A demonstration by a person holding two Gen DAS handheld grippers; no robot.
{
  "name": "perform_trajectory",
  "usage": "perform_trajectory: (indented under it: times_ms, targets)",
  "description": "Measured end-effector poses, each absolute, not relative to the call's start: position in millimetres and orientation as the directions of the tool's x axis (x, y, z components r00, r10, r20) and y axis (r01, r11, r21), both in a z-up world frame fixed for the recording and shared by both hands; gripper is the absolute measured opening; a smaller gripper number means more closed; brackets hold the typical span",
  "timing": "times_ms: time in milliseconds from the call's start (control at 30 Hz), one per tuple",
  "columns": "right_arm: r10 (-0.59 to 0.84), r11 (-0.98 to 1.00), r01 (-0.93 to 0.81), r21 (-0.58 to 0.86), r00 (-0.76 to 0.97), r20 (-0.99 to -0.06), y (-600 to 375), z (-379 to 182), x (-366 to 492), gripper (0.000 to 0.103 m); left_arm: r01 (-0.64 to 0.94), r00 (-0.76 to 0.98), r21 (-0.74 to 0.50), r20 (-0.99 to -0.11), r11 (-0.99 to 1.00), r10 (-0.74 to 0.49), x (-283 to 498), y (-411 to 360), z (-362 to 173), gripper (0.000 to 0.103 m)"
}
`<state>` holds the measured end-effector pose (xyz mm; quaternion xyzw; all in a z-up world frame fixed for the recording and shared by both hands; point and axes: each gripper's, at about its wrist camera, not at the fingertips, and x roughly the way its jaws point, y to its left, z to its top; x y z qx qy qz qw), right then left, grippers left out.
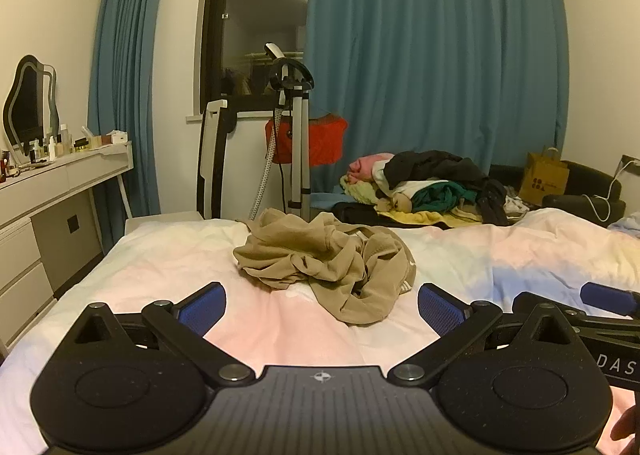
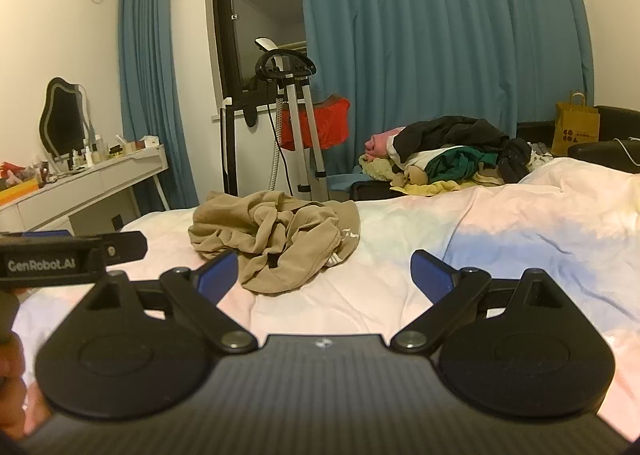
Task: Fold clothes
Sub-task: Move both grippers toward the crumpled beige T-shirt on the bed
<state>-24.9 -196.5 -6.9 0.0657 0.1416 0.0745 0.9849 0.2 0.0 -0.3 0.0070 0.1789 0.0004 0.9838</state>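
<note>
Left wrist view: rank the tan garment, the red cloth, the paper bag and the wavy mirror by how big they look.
1. tan garment, clearly largest, though nearest the camera
2. red cloth
3. wavy mirror, close to the red cloth, so that order is unsure
4. paper bag

My left wrist camera sits just behind my left gripper and looks forward along its wide-spread fingers, tilted slightly down across the bed toward the blue curtains. The crumpled tan garment lies near, at frame centre, just beyond the fingertips. My right wrist camera sits the same way behind my right gripper, low over the bed; there the tan garment falls left of centre. Both views share the garment, the clothes pile at right, the garment steamer stand and the dressing table at left. Each camera catches the other gripper at its frame edge: right edge in the left view, left edge in the right view.
</note>
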Motion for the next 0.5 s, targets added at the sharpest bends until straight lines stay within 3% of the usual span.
perform_trajectory:
  times_ms: [500]
  targets:
    - [0.144,0.982,-0.107,0.156,0.957,-0.252,-199.8,-7.2,-32.4,0.094,0.014,0.935,0.018,-0.355,1.000,-0.006,2.6,-3.4,-13.0,0.103]
